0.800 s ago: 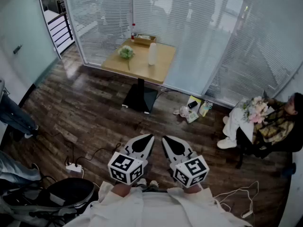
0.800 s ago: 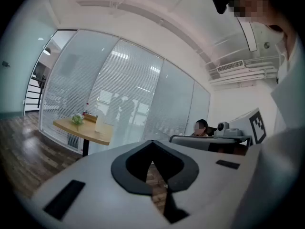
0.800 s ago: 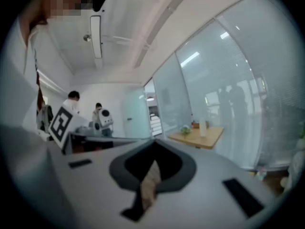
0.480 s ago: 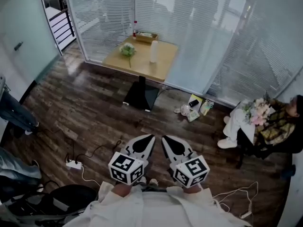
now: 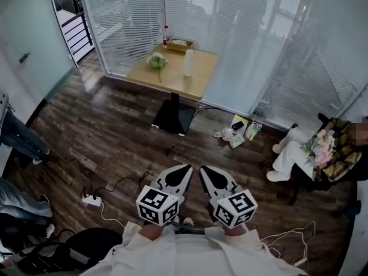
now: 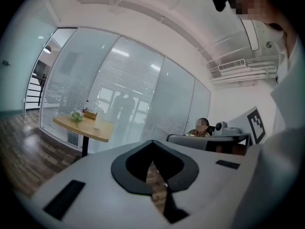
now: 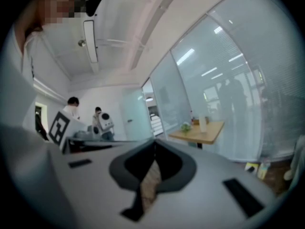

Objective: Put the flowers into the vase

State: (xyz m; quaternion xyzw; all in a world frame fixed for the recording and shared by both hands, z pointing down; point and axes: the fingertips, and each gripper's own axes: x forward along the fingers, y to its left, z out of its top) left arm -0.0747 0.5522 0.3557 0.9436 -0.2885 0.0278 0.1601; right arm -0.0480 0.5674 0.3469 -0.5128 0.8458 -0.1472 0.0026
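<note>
With fingers together and empty, the left gripper [image 5: 179,171] and right gripper [image 5: 208,172] hung well apart from the counter [image 5: 172,78] (the approach step, apparently), so nearing the flowers [image 5: 156,61] beside the vase [image 5: 188,62] seemed due next.

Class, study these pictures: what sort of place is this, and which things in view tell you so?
Probably an office interior: blind-covered glass partition walls, a small pedestal table holding flowers and a white vase, and a power strip on the wood-look floor.

Wooden table [image 5: 172,80], seated person [image 5: 293,154], power strip [image 5: 89,200]
</note>
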